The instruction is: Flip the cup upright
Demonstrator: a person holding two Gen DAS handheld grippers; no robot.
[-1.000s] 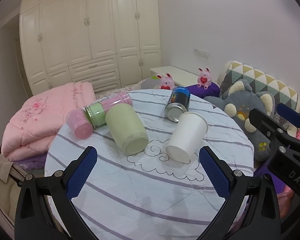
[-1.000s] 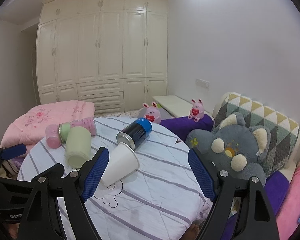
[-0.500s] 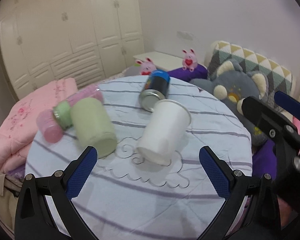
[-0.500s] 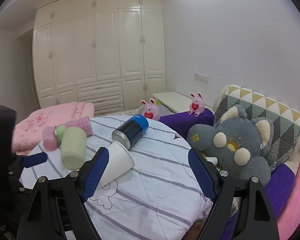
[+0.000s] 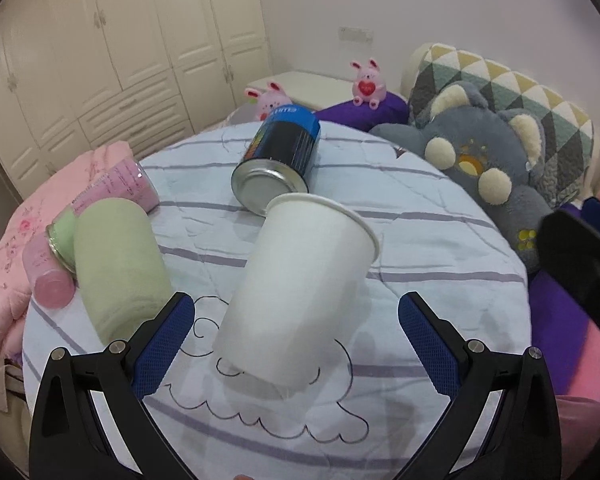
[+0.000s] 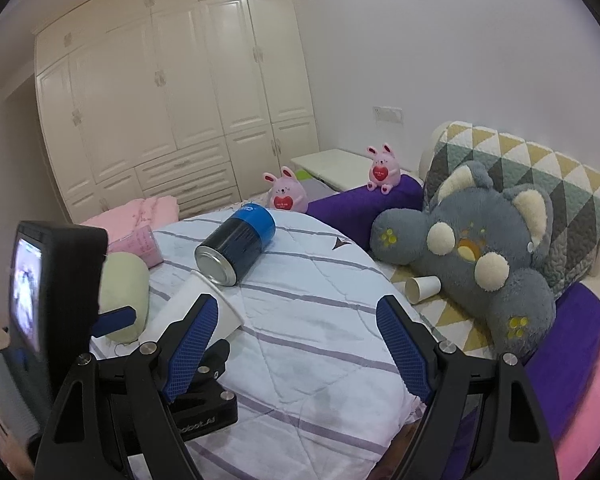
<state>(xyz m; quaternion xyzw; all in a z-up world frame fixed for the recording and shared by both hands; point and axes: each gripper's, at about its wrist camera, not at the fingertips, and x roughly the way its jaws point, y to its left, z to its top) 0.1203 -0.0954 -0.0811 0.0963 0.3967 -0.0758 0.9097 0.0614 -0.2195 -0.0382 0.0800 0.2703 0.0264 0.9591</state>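
Matt white paper cup (image 5: 300, 292), shiny metal can (image 5: 278, 160), quilted cloth tablecloth (image 5: 420, 216)

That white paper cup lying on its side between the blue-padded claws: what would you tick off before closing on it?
1. White paper cup lies on its side on the striped round table, base towards the camera: ok, still to be flipped.
2. Left gripper open, jaws either side of the cup's lower end: ok.
3. Pads touching the cup: cannot tell; a gap shows on both sides.
4. Blue and black tin can lies right behind the cup's rim, possibly touching: not ok, it may get nudged.
5. Pale green fuzzy cylinder close by the left pad: watch, clearance cannot tell.
6. Right gripper open, holding nothing, off to the side: ok.
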